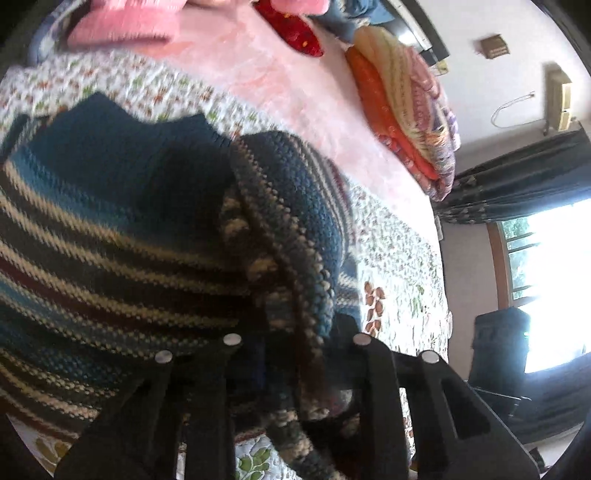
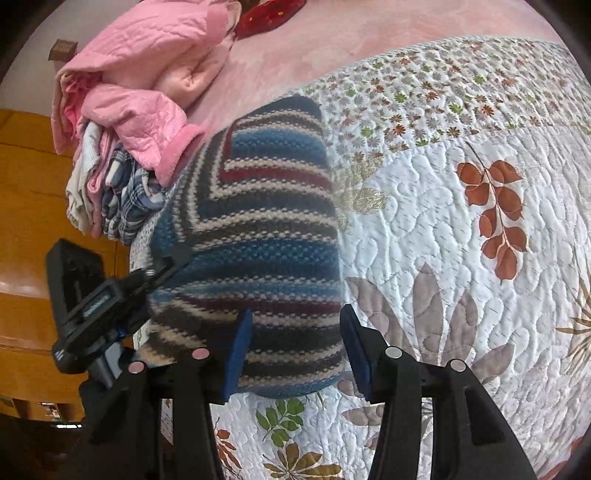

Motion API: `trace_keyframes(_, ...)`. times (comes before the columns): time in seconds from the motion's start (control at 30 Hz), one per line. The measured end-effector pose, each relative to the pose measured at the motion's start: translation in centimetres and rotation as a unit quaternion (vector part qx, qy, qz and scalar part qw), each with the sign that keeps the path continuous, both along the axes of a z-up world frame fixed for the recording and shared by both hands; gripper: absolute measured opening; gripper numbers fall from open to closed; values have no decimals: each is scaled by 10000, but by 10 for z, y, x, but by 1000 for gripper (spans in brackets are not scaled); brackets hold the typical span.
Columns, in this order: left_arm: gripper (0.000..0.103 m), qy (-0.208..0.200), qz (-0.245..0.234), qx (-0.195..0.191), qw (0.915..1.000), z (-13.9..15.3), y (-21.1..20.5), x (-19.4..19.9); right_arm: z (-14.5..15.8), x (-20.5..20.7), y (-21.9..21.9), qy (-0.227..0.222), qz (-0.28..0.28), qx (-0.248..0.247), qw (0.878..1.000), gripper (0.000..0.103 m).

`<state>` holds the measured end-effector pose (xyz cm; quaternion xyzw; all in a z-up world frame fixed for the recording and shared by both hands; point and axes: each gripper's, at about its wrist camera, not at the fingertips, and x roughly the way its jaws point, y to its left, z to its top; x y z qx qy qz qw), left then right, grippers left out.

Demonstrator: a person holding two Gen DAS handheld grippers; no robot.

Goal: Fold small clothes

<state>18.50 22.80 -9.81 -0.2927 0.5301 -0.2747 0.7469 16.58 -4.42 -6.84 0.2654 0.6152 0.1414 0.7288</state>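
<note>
A striped knit sweater in blue, cream, brown and maroon lies folded on the floral quilt. My right gripper is open, its blue pads straddling the sweater's near edge. At the sweater's left edge my left gripper pinches the knit. In the left wrist view the sweater fills most of the frame, and a bunched fold of it runs between the black fingers of my left gripper, which is shut on it. The pads there are hidden by the cloth.
A pile of pink quilted blanket and plaid clothes lies just behind the sweater's left side. A stack of folded orange and yellow cloths and a red cushion sit farther back. Wooden furniture stands left of the bed.
</note>
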Motion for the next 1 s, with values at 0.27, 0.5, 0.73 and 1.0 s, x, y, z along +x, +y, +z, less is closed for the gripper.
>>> trace_keyframes(0.27,19,-297,326,-93,9990,29,43,0,-1,0,9,-67,148,74,9998,51)
trace_keyframes(0.5,19,-397,612,52,9973,42,103,-2,-1,-7,44,-303,692,119,9971,56)
trace_keyframes(0.73,19,-308,967,104,9948,30,178,-3,1,-28,93,-603,1465,43,9874,58)
trace_keyframes(1.0,19,-140,1045,192,9942,-5,220,-1,-5,-35,117,-619,1773,-35,9822,58)
